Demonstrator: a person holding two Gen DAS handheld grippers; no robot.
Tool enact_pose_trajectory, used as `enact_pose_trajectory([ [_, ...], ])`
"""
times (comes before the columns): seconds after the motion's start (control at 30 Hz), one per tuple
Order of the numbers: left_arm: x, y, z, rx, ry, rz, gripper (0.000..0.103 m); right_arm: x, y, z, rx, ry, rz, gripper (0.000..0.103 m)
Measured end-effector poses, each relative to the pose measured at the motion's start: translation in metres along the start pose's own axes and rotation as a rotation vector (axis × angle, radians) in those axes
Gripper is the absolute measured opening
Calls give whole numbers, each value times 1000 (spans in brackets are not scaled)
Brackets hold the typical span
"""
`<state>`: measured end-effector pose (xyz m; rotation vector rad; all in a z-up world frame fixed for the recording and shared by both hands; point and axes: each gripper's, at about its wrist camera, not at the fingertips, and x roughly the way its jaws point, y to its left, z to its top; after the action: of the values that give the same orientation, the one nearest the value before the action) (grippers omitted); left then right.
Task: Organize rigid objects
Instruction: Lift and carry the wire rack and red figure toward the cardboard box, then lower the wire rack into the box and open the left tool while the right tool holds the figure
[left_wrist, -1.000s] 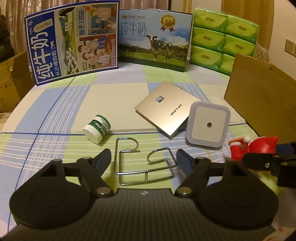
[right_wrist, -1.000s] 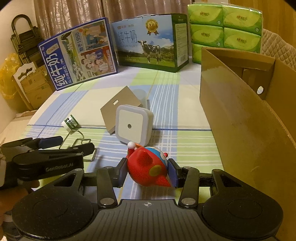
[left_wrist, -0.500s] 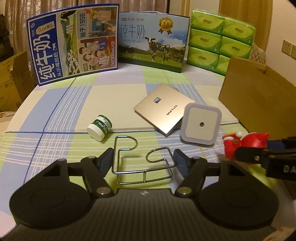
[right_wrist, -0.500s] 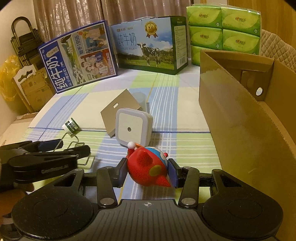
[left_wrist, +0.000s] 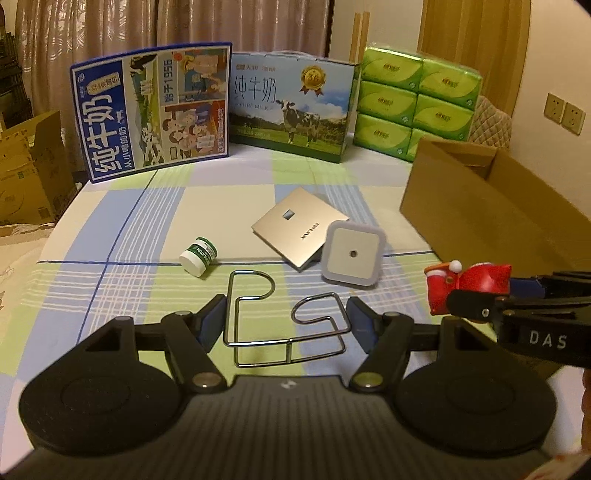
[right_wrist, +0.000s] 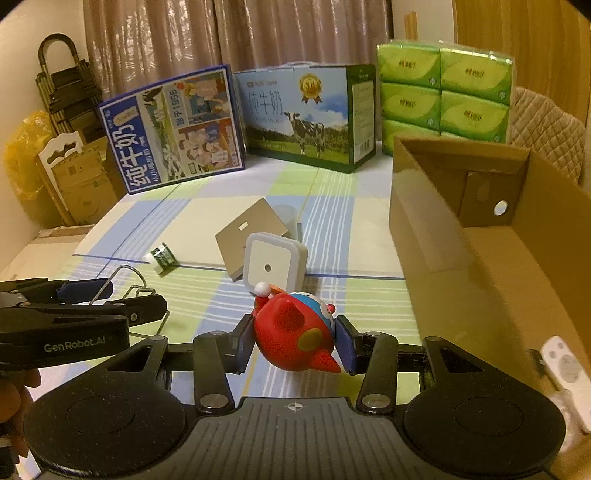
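Red plastic toy figure (right_wrist: 295, 339), glossy w/ a blue-white face, sits pinched between the pads of the right hand-held gripper (right_wrist: 294, 341), above the checked cloth of the worktop (right_wrist: 332, 236). The open cardboard box (right_wrist: 480, 258) lies to its right, just beside, long axis running away from the camera; likely drop spot, so the next move probably turns on lifting over the near wall and going right. The right hand-held gripper is the nearer one to the box.

The left hand-held gripper (left_wrist: 286, 317) is spread wide, fingers either side of a bent chrome wire rack (left_wrist: 284, 325) lying flat, not clamping it. Rack's long axis runs across the fingers, thin and shiny, prob. slippery to grip.

Farther off: square white night light (left_wrist: 352, 254), matte, rounded corners, leaning on a flat gold TP-Link panel (left_wrist: 299, 230); small white-green bottle (left_wrist: 198, 255) on its side, cap toward the camera. Milk cartons (left_wrist: 288, 107) and green tissue packs (left_wrist: 417, 99) stand at the back.
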<state>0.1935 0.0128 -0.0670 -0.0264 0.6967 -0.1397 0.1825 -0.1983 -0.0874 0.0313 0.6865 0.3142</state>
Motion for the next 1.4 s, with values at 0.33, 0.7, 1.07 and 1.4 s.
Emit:
enact_pose_trajectory([
  [0.33, -71, -25, 12, -1, -46, -3, 66, -69, 3, -7, 20, -31, -16, 43],
  [0.7, -118, -61, 15, 40, -65, -26, 66, -128, -4, -10, 35, -84, -41, 43],
  [1.07, -125, -110, 29, 103, -80, -94, 66, -162, -44, -7, 70, -126, -103, 43],
  [1.4, -110, -158, 39, 160, -71, -171, 66, -176, -88, 2, 83, -144, -180, 43],
])
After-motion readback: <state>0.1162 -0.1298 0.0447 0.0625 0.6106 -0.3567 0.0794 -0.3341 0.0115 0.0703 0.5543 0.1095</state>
